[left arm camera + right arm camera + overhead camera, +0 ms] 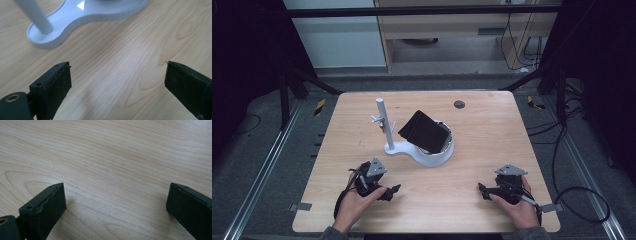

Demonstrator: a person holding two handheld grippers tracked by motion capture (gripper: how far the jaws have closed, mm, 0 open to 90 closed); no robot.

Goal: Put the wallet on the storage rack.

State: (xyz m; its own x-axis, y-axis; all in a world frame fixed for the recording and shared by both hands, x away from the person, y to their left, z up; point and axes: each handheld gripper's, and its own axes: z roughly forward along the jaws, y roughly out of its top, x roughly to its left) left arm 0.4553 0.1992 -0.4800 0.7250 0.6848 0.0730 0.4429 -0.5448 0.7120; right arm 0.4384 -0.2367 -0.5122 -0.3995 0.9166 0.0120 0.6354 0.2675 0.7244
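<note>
We judge the work as not yet begun: both grippers rest low at the near edge of the wooden table (492,135), and nothing is in hand. Our left gripper (393,190) sits at about 7 o'clock from the table's centre, its jaws wide apart over bare wood; in the left gripper view the white stand (82,17) lies just ahead, at 11 o'clock from the jaws, with its upright post (35,15) rising out of the narrow end of the base. Our right gripper (482,189) sits at about 5 o'clock, its jaws equally spread, with plain tabletop between them.

The black tablet-like slab (424,132) leans tilted in the round cradle of the stand, near the middle of the table, and well apart from both grippers. A small clip (378,120) juts from the post. Everything is left to do: reaching in, closing on the slab or stand, and moving it.
</note>
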